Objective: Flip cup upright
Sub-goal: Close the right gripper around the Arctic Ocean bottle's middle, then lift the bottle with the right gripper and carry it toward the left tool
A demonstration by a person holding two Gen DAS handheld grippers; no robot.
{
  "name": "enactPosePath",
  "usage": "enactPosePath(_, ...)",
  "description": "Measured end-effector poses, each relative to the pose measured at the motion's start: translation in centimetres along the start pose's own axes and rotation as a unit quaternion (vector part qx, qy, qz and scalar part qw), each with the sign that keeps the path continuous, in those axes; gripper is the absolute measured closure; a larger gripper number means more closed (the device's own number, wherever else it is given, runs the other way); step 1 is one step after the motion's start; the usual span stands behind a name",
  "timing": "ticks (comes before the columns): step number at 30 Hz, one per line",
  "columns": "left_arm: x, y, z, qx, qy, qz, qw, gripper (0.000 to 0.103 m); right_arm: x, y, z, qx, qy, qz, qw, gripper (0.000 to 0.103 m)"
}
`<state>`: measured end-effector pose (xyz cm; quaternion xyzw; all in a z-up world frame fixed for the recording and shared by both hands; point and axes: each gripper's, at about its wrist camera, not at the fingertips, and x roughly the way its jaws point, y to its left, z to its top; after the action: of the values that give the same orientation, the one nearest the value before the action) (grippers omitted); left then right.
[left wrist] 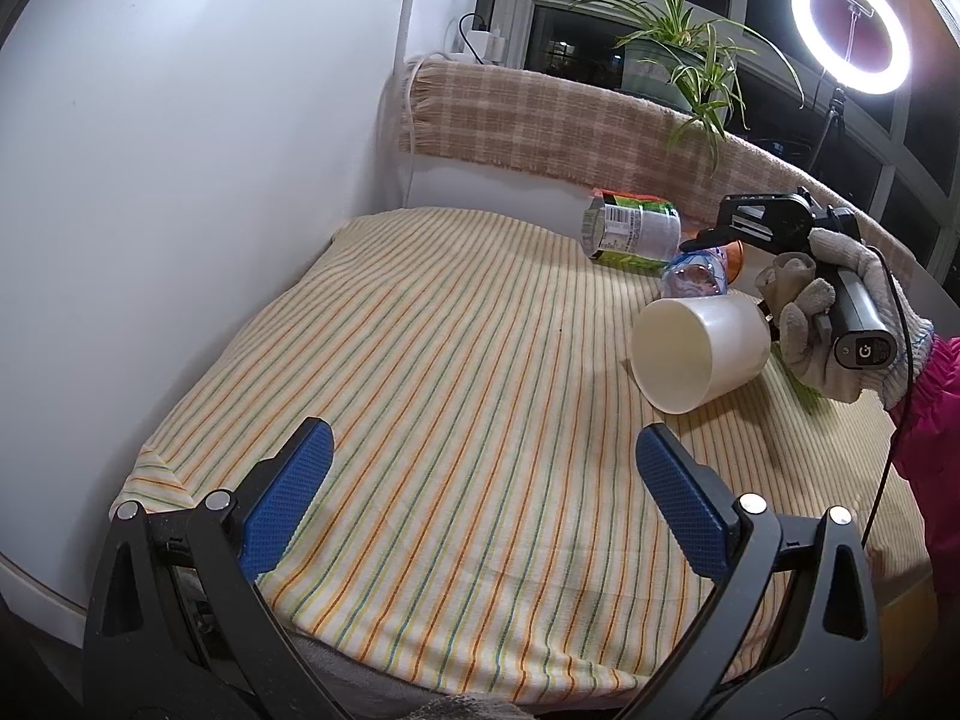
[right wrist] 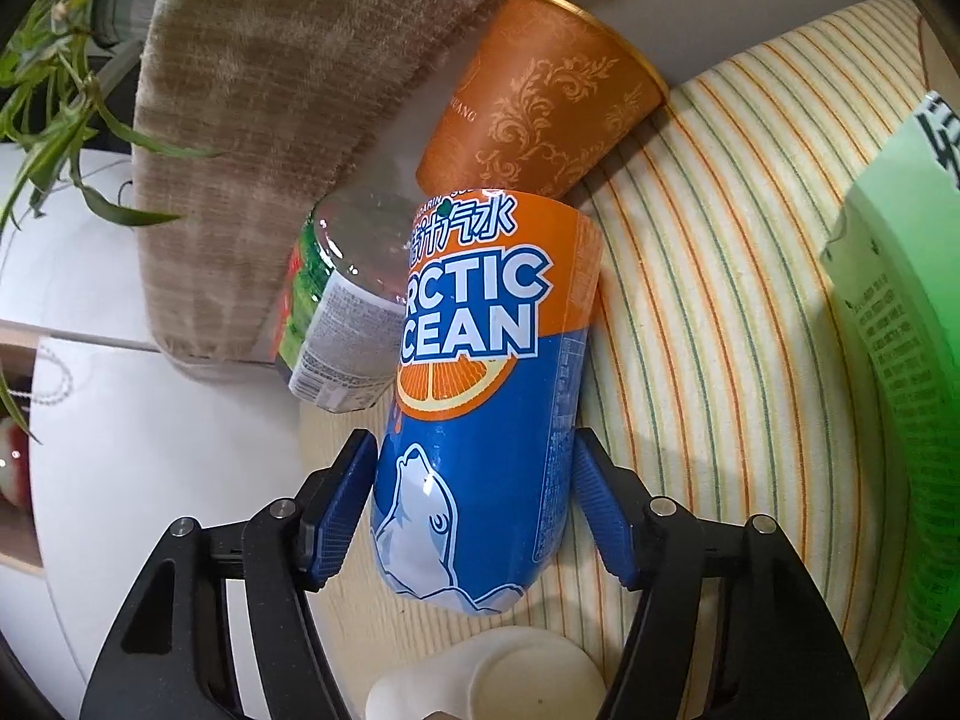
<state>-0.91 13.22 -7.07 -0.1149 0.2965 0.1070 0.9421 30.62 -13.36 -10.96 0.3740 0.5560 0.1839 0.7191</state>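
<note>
A white cup [left wrist: 702,351] lies on its side on the striped cloth [left wrist: 456,396], mouth toward my left gripper; its base shows at the bottom of the right wrist view [right wrist: 486,681]. My left gripper [left wrist: 483,468] is open and empty, well short of the cup. My right gripper [right wrist: 474,501] is seen in the left wrist view [left wrist: 714,240] above and behind the cup. Its blue pads [right wrist: 345,504] straddle an Arctic Ocean soda bottle [right wrist: 480,396] lying on the cloth, with a narrow gap on the right side; a grip is not clear.
An orange patterned cup [right wrist: 540,96] lies on its side behind the soda bottle. A green-labelled bottle [left wrist: 636,231] lies near the back. A green package [right wrist: 900,360] sits at the right. A plaid cloth [left wrist: 540,126], potted plant [left wrist: 678,60] and ring light [left wrist: 852,33] stand behind.
</note>
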Motion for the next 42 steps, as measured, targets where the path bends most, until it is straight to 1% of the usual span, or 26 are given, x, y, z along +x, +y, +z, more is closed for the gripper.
enactPosePath(2,0.0,0.0,0.0,0.0,0.0,0.0,1.0,0.001,-0.5,-0.1,0.0,0.003,-0.004,0.003,1.0,0.038)
enactPosePath(7,0.0,0.0,0.0,0.003,-0.002,-0.003,1.0,0.001,-3.4,-1.3,-0.1,0.005,-0.015,0.017,1.0,0.038)
enactPosePath(10,-0.3,-0.2,-0.1,0.004,-0.003,-0.003,1.0,0.001,-4.4,-1.5,0.4,0.006,-0.021,0.029,0.999,0.038)
enactPosePath(16,-1.0,-1.1,-0.1,0.014,-0.011,-0.004,0.9998,0.001,-7.7,-1.4,0.5,-0.004,-0.043,0.059,0.997,0.038)
enactPosePath(21,-1.6,-1.8,-0.1,0.018,-0.015,-0.004,0.9997,0.001,-10.7,-0.4,-0.3,-0.029,-0.042,0.089,0.995,0.038)
enactPosePath(25,-2.2,-2.7,-0.3,0.026,-0.02,-0.006,0.9994,0.001,-13.2,-0.4,-2.0,-0.058,-0.034,0.098,0.993,0.038)
enactPosePath(29,-2.6,-3.6,-0.5,0.032,-0.024,-0.012,0.9991,0.001,-15.9,-1.0,-4.2,-0.091,-0.027,0.092,0.991,0.038)
enactPosePath(35,-2.3,-5.6,-0.8,0.039,-0.018,-0.033,0.9985,0.001,-17.8,-2.7,-8.6,-0.128,-0.012,0.065,0.99,0.038)
enactPosePath(39,-2.2,-6.8,-1.1,0.046,-0.014,-0.044,0.9979,0.001,-18.2,-5.0,-11.4,-0.145,0.01,0.044,0.988,0.038)
enactPosePath(40,-2.2,-7.1,-1.2,0.048,-0.013,-0.048,0.9976,0.001,-17.7,-4.5,-11.8,-0.149,0.016,0.038,0.988,0.038)
enactPosePath(42,-2.2,-7.6,-1.3,0.05,-0.012,-0.052,0.9973,0.001,-17.4,-5.4,-12.9,-0.151,0.03,0.029,0.988,0.038)
